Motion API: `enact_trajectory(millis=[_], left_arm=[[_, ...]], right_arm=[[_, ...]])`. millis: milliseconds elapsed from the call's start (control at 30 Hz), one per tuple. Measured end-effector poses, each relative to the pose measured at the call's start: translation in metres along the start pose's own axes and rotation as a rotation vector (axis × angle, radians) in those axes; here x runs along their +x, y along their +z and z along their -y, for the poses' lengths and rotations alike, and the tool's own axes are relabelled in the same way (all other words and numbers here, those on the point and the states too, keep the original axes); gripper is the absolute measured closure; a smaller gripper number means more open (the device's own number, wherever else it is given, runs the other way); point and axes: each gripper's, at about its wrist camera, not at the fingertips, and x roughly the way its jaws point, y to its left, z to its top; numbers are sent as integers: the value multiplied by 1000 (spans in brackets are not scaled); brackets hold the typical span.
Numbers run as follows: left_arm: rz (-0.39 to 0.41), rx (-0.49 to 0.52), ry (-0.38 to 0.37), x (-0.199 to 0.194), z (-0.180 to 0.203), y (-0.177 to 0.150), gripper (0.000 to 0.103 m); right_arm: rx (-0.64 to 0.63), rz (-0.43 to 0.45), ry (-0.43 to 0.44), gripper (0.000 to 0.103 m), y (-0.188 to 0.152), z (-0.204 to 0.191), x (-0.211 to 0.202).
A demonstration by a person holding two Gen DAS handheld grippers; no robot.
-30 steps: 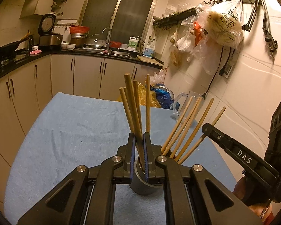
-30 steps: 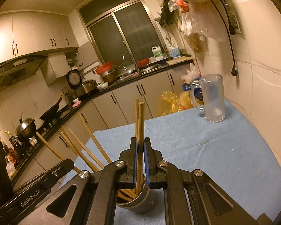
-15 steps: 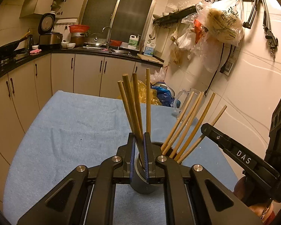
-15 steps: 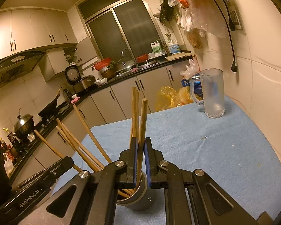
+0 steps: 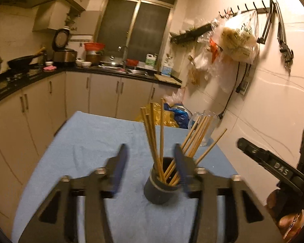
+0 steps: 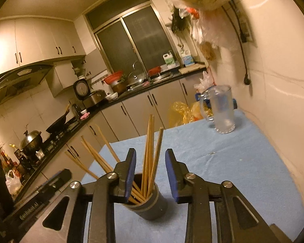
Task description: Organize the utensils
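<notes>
While dark counters and pale cabinets run left of the cup (image 5: 162,184), it stands on the blue cloth (image 5: 87,141) holding the chopsticks (image 5: 158,133); both grippers, left (image 5: 150,162) and right (image 6: 150,174), flank it, jaws spread, gripping nothing. A glass mug (image 6: 223,109) stands beyond it to the right, near the wall.

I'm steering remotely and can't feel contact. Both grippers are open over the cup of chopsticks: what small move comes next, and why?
Probably lift both grippers straight up and back. The left gripper and right gripper stand open, holding nothing, and every chopstick rests in the holder on the blue cloth. The sticks lean up between the jaws, so a sideways exit could snag them or tip the holder.
</notes>
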Motion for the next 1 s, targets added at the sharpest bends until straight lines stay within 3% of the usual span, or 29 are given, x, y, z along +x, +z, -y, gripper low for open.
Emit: enact_trajectory(millis=[33,133,200,333,400,667,733,867,1000], left_arm=[[21,-4,30,-14,-1,-5,35],[54,24,137,-48,0,-21,18],[55,48,207,-64,-1,-32,9],[9,84,307,-88,0,-60,5],[-15,90,358,-98,-2,-75,0],[-147,113,408,-116,-11,-111,0],[-145,128,432,-121,-9,-117,0],[-160,136,401,-127,-4,-129,0],[-138,131,449,-129,-3,-133,0]], right_arm=[[-10,12,-11,58,-2,0,-13],[-37,52,-51,26,-14,0,-48],[-58,61,-83,20,-26,-3,-68],[-135,55,-168,10,-60,-16,-103],[-157,36,-214,9,-77,-20,-114],[-184,-49,-276,8,-119,-21,-131],[-189,-49,-282,8,-124,-22,-135],[-204,-57,-290,8,-130,-23,-136],[-218,-73,-293,8,-131,-26,-130]])
